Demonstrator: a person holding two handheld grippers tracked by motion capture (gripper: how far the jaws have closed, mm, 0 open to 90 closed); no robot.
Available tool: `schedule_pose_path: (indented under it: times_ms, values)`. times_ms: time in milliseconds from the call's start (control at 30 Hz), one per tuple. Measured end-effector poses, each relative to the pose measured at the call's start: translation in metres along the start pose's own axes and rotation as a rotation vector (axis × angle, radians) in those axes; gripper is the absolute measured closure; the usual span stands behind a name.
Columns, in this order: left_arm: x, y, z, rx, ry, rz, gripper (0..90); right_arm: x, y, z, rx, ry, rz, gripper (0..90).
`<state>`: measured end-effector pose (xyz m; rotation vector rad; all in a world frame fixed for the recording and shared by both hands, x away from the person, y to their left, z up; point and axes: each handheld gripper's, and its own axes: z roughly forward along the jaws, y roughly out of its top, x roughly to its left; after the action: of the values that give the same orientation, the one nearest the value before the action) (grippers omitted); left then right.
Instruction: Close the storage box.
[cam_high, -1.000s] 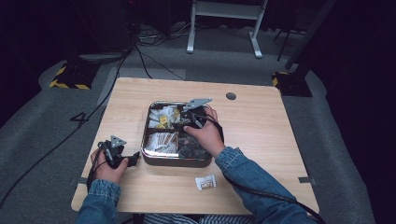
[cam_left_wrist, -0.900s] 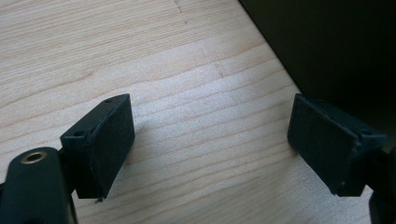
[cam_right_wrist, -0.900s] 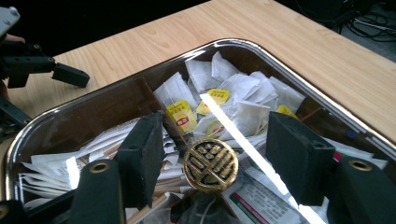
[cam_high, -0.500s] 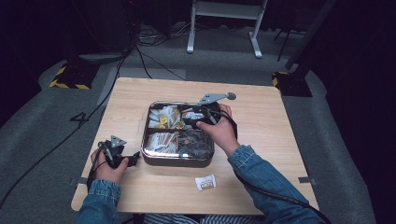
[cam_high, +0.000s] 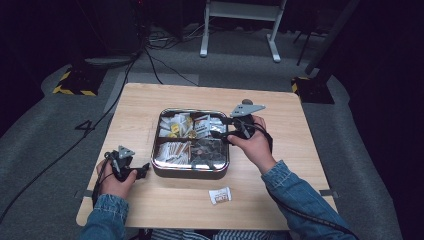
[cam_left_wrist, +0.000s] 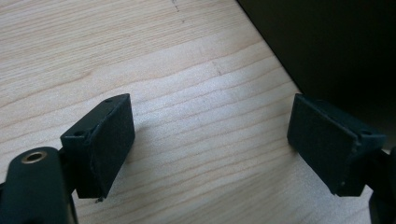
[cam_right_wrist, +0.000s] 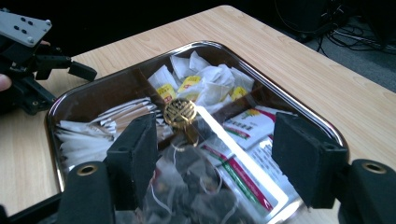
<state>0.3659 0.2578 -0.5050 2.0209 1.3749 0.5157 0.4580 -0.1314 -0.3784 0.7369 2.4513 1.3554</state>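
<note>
A square metal tray (cam_high: 190, 172) with divided sections sits mid-table, holding white tea bags (cam_high: 175, 124), printed sachets (cam_high: 205, 125), paper sticks (cam_high: 172, 150) and clear pouches (cam_high: 207, 150). My right gripper (cam_high: 218, 132) hovers at the tray's right side, pointing left over it. In the right gripper view its jaws (cam_right_wrist: 219, 168) stand apart above the pouches with nothing gripped; they have just been opening. A gold knob (cam_right_wrist: 180, 112) marks the tray's centre. My left gripper (cam_high: 142, 169) rests on the table left of the tray, open (cam_left_wrist: 210, 149) over bare wood.
A small wrapped packet (cam_high: 220, 195) lies on the wooden table (cam_high: 280, 190) in front of the tray. The tray's dark wall (cam_left_wrist: 336, 46) stands close beside the left gripper. A metal stand (cam_high: 240, 30) and cables lie on the floor beyond the table.
My right hand has drawn back to the right and risen, from over the tray's middle to its right edge, with the jaws wider apart. The left hand has stayed put.
</note>
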Motion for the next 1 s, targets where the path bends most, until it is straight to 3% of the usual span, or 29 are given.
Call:
schedule_pose_path:
  times_ms: [300,767,1000]
  values:
    - [0.000,-0.001,-0.001,0.000,-0.001,0.003,15.4,-0.019,-0.027,-0.041,-0.029,-0.040,0.042,29.4]
    - [0.000,-0.001,-0.001,0.000,-0.001,0.003,15.4,-0.042,-0.068,-0.078,-0.012,-0.085,0.102,28.1]
    - [0.000,-0.001,-0.001,0.001,-0.002,0.004,15.3,-0.054,-0.091,-0.090,0.006,-0.113,0.108,30.4]
